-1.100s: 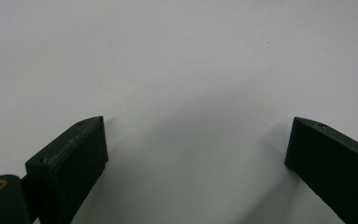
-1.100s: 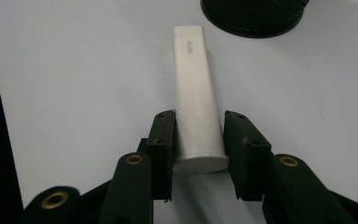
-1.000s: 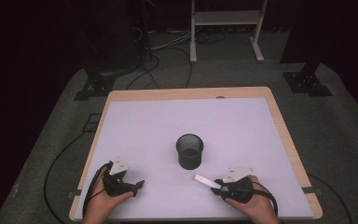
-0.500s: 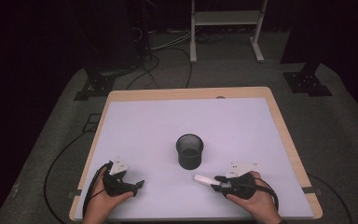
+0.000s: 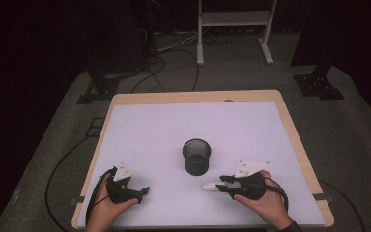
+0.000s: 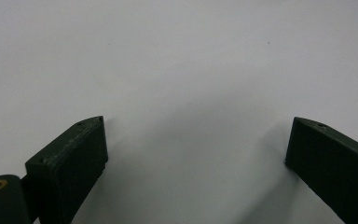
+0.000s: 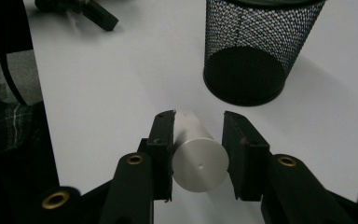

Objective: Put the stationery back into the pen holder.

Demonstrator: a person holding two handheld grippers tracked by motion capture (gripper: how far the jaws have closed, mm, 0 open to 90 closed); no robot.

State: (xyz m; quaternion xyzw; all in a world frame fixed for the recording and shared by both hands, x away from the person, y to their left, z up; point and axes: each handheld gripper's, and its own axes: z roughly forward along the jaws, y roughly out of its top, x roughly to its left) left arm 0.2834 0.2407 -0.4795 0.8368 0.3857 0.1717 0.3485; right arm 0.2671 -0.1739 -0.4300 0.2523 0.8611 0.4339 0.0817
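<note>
High view: one mesh cup [image 5: 196,156], one cylinder [image 5: 209,186]

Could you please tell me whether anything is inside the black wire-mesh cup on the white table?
The black wire-mesh cup looks empty: the high view shows only its dark floor, and the right gripper view shows nothing through the mesh. The floor near the front wall is hidden by the rim.

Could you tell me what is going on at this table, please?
A person holds a tool in each hand. The right tool is shut on a white cylinder, just beside a black mesh cup standing on the table. The left tool is open with nothing between its jaws.
</note>
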